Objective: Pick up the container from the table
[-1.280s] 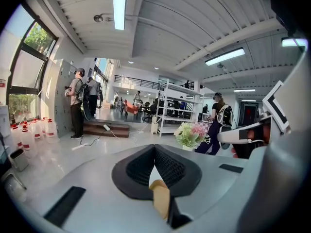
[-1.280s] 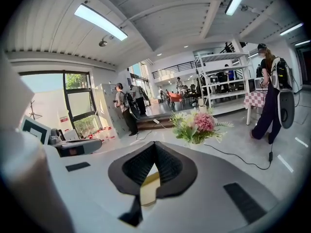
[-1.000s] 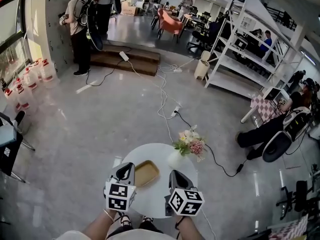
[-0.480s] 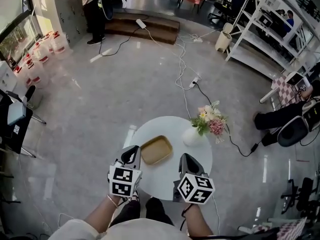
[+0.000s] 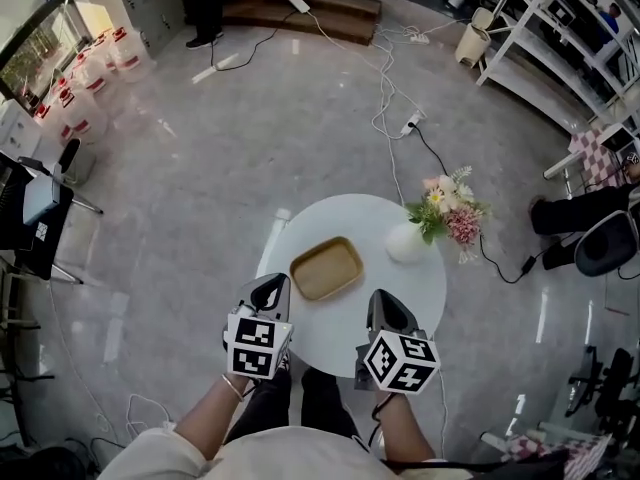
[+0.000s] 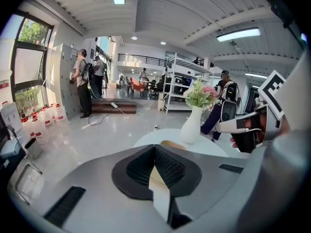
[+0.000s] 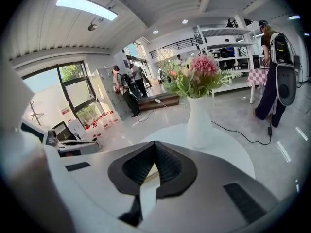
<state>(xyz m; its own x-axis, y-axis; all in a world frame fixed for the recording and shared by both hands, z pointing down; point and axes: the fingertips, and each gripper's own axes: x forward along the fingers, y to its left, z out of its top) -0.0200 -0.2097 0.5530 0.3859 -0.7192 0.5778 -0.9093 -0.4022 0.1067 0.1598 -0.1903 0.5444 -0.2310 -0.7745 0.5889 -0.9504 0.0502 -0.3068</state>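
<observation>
Lowered, left gripper [image 5: 273, 286] and right gripper [image 5: 383, 301] slant down near container [image 5: 327, 268], jaws closed, empty

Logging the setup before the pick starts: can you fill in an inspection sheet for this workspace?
Surface: round white table.
Job's things: tan container lying flat near the table's middle, untouched.
Clutter: white vase of flowers, apart from the container.
Grippers: left gripper and right gripper both shut, empty, over the table's near edge.
Cables: cables across the floor, power strip.
Surroundings: shelving, bottles, seated person.
</observation>
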